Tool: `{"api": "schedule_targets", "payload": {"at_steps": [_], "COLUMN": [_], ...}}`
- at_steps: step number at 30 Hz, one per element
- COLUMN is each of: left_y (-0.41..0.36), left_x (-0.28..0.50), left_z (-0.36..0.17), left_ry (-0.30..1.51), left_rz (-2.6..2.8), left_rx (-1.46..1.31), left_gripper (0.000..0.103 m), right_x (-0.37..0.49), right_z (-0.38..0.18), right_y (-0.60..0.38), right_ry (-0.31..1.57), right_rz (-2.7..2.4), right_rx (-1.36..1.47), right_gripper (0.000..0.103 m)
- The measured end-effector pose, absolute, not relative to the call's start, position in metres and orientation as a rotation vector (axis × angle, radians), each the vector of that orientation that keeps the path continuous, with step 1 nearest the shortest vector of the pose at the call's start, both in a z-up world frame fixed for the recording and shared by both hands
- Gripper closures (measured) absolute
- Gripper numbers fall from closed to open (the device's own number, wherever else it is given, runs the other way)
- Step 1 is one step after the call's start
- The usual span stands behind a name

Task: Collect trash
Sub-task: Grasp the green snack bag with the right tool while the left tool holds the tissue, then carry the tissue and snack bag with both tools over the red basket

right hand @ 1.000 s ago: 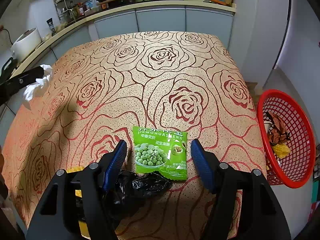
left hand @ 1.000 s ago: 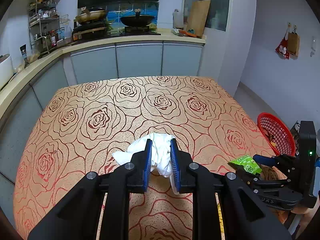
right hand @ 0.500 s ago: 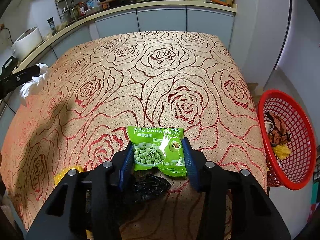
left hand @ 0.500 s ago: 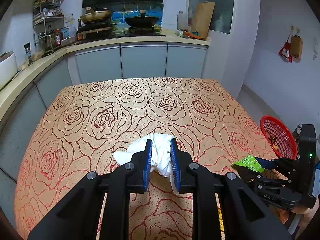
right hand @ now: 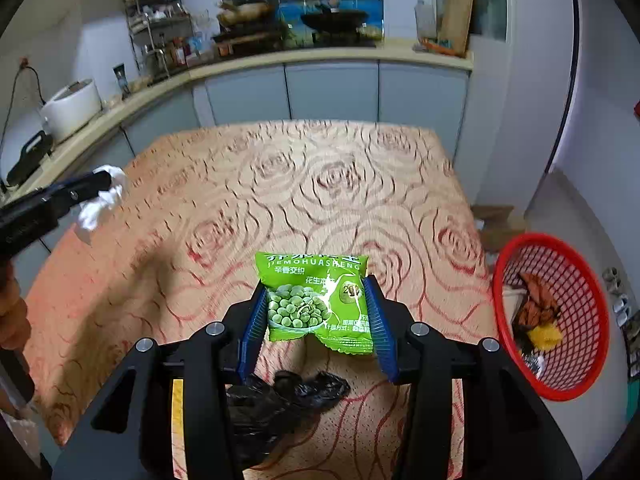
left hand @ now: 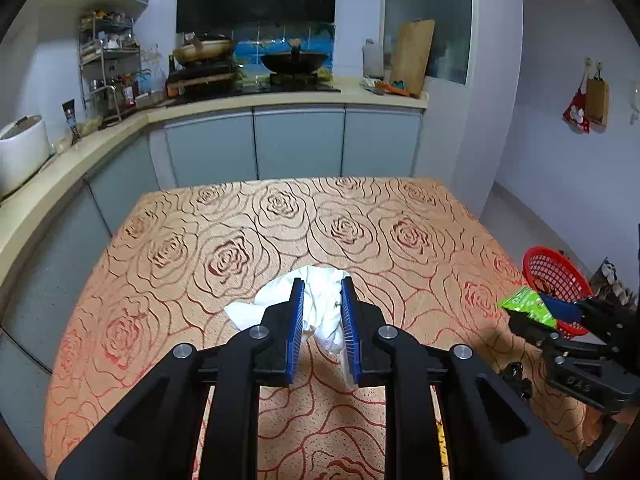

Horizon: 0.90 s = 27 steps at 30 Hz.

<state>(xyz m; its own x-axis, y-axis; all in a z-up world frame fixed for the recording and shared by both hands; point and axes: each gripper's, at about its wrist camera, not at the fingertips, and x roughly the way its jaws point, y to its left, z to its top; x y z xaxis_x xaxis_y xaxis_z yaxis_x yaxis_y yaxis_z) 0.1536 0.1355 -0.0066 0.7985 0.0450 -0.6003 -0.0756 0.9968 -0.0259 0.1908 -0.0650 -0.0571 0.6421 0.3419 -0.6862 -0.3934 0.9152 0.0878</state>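
Both tongs clenched on trash and lifted off the rose-patterned tablecloth (left hand: pixel 360 216).

A second back the right gripper (right hand: pixel 316 320) stood spread around the green pea snack packet (right hand: pixel 316 300) lying flat; it had since clamped it, low in the frame's center, raised above the black bag (right hand: pixel 280 396). The left gripper (left hand: pixel 322 320) kept pinching the white tissue (left hand: pixel 320 300), lower center. The red basket (right hand: pixel 576 360) sat at the right edge.

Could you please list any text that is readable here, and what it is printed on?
"JIEMOHUASHENG": on the green snack packet, held in the right gripper.
Chinese characters and small print on that packet: too blurred to read reliably.
"UAS" or similar, embossed on the right gripper's body in the left view: unclear.
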Motion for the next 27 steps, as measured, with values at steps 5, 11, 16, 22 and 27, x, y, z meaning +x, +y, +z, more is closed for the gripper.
{"api": "schedule_targets", "payload": {"at_steps": [5,11,16,22,27], "left_y": [0.138,0.136,0.133,0.128,0.122], "left_x": [0.148,0.142,0.139,0.138,0.137], "left_z": [0.006,0.02,0.031,0.041,0.049], "left_ry": [0.615,0.582,0.555,0.535,0.521], "left_rz": [0.08,0.092,0.095,0.09,0.085], "left_rx": [-0.049,-0.041,-0.037,-0.032,-0.028], "left_gripper": [0.085,0.085,0.085,0.085,0.085], "right_x": [0.182,0.172,0.167,0.163,0.16], "right_z": [-0.03,-0.005,0.01,0.025,0.035], "right_y": [-0.064,-0.067,-0.071,-0.08,-0.089], "right_ry": [0.701,0.642,0.605,0.572,0.543], "right_rz": [0.438,0.448,0.444,0.438,0.427], "right_rx": [-0.063,-0.051,-0.039,-0.024,-0.011], "right_gripper": [0.058,0.058,0.058,0.058,0.058]}}
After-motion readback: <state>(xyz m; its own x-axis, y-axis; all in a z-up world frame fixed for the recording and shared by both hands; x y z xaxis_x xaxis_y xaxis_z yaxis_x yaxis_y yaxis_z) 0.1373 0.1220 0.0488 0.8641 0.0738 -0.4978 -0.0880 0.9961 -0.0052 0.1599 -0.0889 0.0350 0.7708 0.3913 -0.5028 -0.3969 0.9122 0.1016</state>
